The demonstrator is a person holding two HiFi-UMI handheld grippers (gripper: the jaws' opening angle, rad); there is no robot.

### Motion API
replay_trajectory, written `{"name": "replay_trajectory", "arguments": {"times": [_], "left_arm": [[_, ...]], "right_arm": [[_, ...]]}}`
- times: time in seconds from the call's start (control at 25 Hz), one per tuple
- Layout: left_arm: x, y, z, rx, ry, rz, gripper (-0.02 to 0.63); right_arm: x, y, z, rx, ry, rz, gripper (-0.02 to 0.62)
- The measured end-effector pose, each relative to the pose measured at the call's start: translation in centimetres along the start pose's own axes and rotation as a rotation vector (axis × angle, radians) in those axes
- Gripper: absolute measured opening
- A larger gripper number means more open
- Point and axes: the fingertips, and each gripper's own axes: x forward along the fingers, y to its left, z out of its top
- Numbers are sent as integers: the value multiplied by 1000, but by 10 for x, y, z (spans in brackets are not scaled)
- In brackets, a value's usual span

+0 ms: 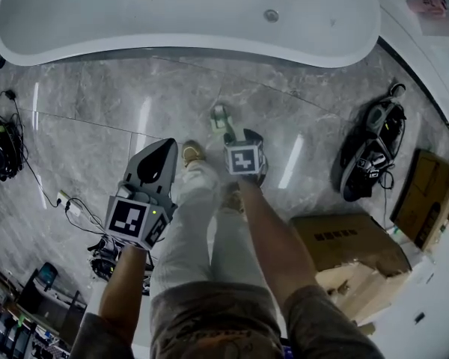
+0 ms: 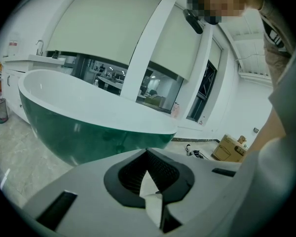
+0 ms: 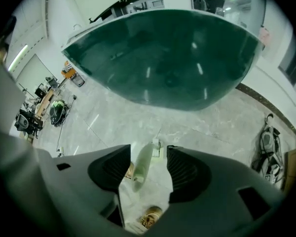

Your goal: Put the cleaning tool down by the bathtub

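The white bathtub point(image 1: 187, 51) spans the far side of the grey marble floor; its outer wall looks dark green in the left gripper view point(image 2: 89, 127) and the right gripper view point(image 3: 167, 58). The cleaning tool point(image 1: 221, 121), a pale green brush with a long handle, is on the floor in front of the tub. My right gripper point(image 1: 239, 134) is open above it; the tool's handle point(image 3: 141, 164) rises between the jaws and neither pad presses on it. My left gripper point(image 1: 165, 145) hangs to the left over bare floor, jaws shut point(image 2: 148, 153) with nothing in them.
The person's legs and shoes point(image 1: 192, 154) stand right behind the tool. A black and green machine point(image 1: 374, 148) lies at the right, with cardboard boxes point(image 1: 348, 239) nearer. A power strip with cables point(image 1: 64, 198) and a black device point(image 1: 4, 149) lie at the left.
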Motion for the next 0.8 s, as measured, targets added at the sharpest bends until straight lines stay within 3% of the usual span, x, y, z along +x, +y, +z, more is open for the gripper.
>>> {"name": "replay_trajectory", "arguments": {"times": [0.2,0.32,0.64,0.8], "left_arm": [[-23,-22,20,-7,-15,3,0],[-38,-39,37,-23,-20,-1,0],[-91,-107,78,-33,9,-7,0],[-115,-141,96,-22,14,-21,2]], "right_arm": [[-56,3,19,13,-73,15,68],[-95,4,30,29,-120,41,8],[-222,0,47,104,-258,84,8],[-285,6,55,118,-330,148,6]]}}
